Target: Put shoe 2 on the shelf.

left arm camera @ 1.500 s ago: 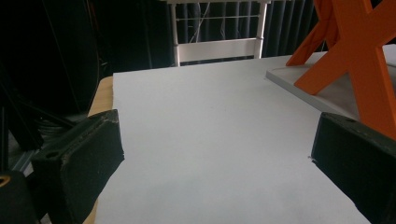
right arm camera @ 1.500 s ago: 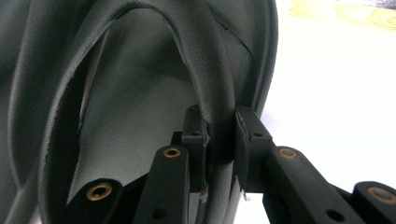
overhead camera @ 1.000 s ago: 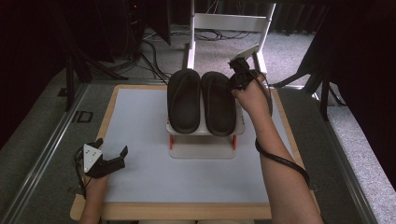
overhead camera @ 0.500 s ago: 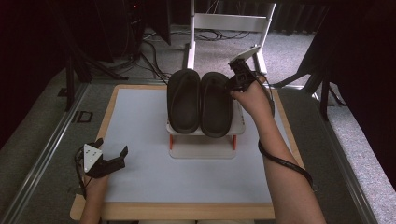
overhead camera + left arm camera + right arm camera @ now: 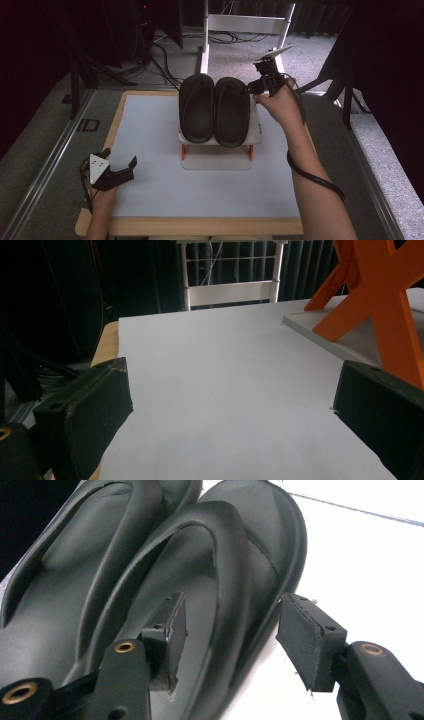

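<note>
Two black slippers lie side by side on a white rack (image 5: 256, 131) with orange legs: the left slipper (image 5: 196, 107) and the right slipper (image 5: 231, 110). My right gripper (image 5: 257, 85) hovers at the right slipper's far right edge. Its jaws have just been opening. In the right gripper view they (image 5: 235, 625) straddle the outer rim and strap side of the right slipper (image 5: 250, 540) without pressing on it; the left slipper (image 5: 75, 555) lies beyond. My left gripper (image 5: 120, 156) rests open at the table's front left, nothing between its jaws (image 5: 230, 405).
The rack stands on a white board (image 5: 150, 130) edged in wood. An orange rack leg (image 5: 380, 305) rises at the right of the left gripper view. A white frame (image 5: 245, 25) and cables lie on the floor behind the table.
The right gripper's jaws have opened off the right slipper and the hand has drawn slightly up and to the right. The left gripper has stayed put.
</note>
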Demonstrator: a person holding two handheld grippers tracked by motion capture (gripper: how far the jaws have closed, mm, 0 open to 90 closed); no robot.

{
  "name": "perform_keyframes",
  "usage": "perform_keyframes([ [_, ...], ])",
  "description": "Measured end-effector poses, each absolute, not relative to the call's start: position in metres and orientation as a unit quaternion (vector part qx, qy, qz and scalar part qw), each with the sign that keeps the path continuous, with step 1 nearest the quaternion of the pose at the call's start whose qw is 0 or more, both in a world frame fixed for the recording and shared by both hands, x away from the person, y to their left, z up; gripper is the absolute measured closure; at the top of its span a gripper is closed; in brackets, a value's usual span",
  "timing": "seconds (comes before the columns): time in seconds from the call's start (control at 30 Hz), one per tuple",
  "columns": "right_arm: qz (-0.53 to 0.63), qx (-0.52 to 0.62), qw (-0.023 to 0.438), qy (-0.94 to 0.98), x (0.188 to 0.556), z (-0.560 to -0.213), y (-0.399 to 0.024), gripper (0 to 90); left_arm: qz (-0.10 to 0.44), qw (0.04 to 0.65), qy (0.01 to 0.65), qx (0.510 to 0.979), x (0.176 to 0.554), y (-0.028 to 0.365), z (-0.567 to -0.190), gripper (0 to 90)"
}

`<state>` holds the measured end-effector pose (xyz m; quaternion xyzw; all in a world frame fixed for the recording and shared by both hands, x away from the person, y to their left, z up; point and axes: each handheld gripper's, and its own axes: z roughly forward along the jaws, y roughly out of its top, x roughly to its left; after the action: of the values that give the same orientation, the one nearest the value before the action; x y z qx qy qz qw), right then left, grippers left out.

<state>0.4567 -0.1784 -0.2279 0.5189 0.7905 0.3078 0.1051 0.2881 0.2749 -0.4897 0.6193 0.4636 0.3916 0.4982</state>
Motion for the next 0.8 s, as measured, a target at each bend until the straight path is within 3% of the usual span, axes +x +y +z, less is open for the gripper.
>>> perform_keyframes([
  [0.47,0.345,0.515,0.135,0.773,0.437,-0.227,-0.225,39.1,0.391,0.498,0.464,0.62,0.288,0.275,-0.49,1.8],
  [0.8,0.352,0.531,0.144,0.757,0.432,-0.248,-0.259,33.8,0.391,0.498,0.465,0.618,0.288,0.275,-0.49,1.8],
])
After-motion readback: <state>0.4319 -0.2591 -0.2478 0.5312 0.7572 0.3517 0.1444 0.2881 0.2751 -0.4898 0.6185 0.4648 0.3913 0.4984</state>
